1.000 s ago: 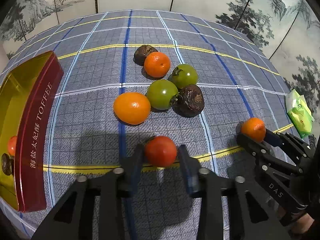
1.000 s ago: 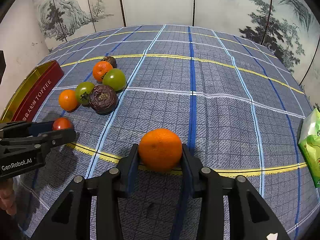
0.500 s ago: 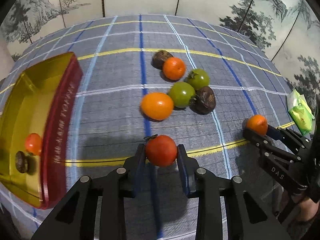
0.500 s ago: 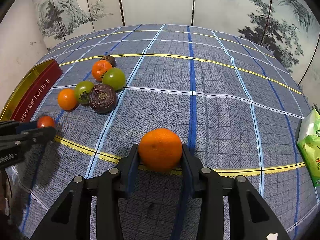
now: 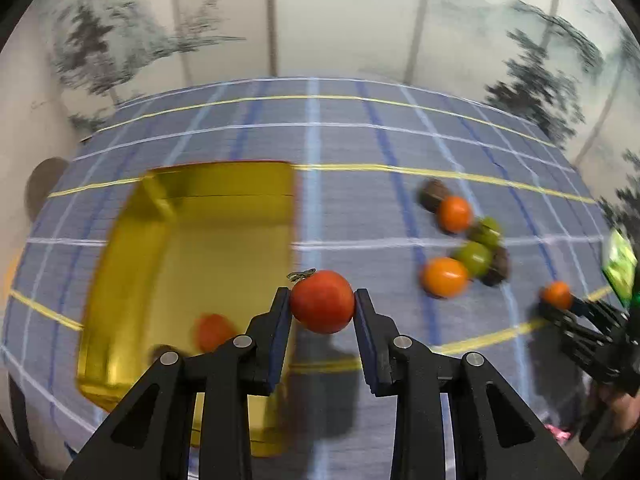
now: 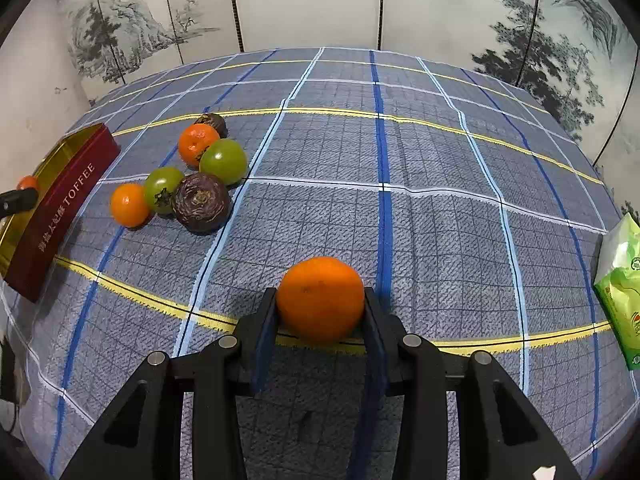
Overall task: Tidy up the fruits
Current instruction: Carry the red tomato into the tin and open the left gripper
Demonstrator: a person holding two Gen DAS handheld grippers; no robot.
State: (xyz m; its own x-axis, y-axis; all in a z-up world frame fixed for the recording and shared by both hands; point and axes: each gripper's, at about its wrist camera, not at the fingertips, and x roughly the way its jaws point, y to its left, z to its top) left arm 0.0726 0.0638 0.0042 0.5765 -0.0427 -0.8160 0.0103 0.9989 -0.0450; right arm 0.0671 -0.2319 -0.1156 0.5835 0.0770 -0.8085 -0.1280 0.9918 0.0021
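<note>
Left tongs (image 5: 322, 302), pinching the tomato (image 5: 322, 301), swung over the tin's rim (image 5: 289, 216); right tongs (image 6: 320, 305) pinch an orange (image 6: 320, 298).

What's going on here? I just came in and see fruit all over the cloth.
A person is sorting fruit with a handheld gripper in each hand. The left gripper is shut on a red tomato, held at the edge of the gold toffee tin, which already holds a red fruit. The right gripper is shut on an orange above the checked tablecloth. Six more fruits sit in a cluster on the cloth.
</note>
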